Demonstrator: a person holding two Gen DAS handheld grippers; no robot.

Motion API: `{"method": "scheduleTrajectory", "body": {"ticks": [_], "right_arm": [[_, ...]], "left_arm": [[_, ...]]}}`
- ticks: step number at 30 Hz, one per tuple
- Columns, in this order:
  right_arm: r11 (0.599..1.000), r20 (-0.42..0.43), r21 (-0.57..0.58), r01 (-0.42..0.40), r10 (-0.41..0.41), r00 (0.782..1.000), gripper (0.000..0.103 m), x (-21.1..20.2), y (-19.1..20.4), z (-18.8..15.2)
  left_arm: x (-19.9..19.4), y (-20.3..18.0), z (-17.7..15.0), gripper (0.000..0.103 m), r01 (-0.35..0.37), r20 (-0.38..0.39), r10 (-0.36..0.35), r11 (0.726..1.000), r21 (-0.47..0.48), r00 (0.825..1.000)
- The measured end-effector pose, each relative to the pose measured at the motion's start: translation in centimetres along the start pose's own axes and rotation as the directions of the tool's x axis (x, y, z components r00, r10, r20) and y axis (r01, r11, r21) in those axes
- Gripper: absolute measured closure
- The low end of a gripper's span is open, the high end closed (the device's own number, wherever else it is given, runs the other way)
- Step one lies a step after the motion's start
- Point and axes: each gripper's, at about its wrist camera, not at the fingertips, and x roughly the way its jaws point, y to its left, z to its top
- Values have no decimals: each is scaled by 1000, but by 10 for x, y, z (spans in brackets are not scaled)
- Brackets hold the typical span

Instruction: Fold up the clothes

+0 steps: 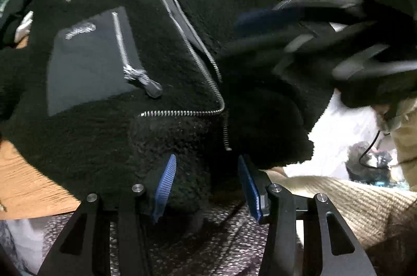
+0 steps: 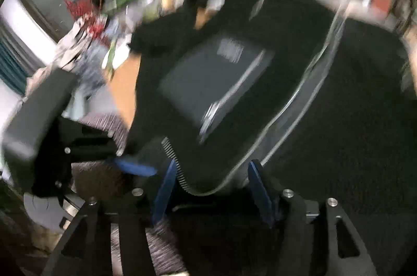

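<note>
A black fleece jacket (image 1: pixel 109 135) lies spread over the wooden worktop (image 1: pixel 28 182), its grey chest pocket (image 1: pixel 88 67) toward ten o'clock. The left hand-held gripper (image 1: pixel 206 184) pinches the jacket's collar edge at six o'clock. The right hand-held gripper (image 2: pixel 211 187) (badly blurred) stands spread, the zip edge (image 2: pixel 292 104) lying between its pads, unpressed.

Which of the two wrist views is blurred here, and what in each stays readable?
Left wrist view: mostly sharp, the black fleece jacket and its zipper teeth crisp; only the right gripper smears across the upper right. Right wrist view: heavy motion blur throughout, the grey chest pocket streaked, background unreadable.
</note>
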Motion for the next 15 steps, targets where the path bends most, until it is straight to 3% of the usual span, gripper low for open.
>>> {"method": "scheduleTrajectory", "body": {"ticks": [1, 2, 5, 8, 11, 13, 15], "right_arm": [[996, 3, 36, 82, -82, 997, 22, -6, -5, -5], [984, 3, 71, 164, -164, 986, 18, -12, -10, -11], [904, -26, 190, 384, -386, 922, 16, -29, -31, -29], [794, -119, 439, 421, -414, 903, 17, -50, -91, -74], [611, -113, 685, 396, -449, 886, 17, -90, -146, -126], [444, -114, 822, 356, -483, 868, 17, -114, -180, -169], [334, -141, 882, 332, -486, 863, 24, -123, -206, -196]], "left_arm": [[7, 3, 2, 52, -12, -15, 12, 1000, -15, 1000], [16, 5, 4, 52, -22, -31, 21, 999, -29, 999], [23, -1, 7, 52, -46, -30, 45, 999, -5, 999], [-3, -16, 7, 52, -85, 44, 84, 996, 28, 995], [-20, -28, 13, 51, -193, 123, 186, 980, 46, 975], [-2, -29, 27, 50, -267, 71, 262, 962, 62, 962], [6, -21, 28, 50, -299, 29, 298, 953, 53, 954]]}}
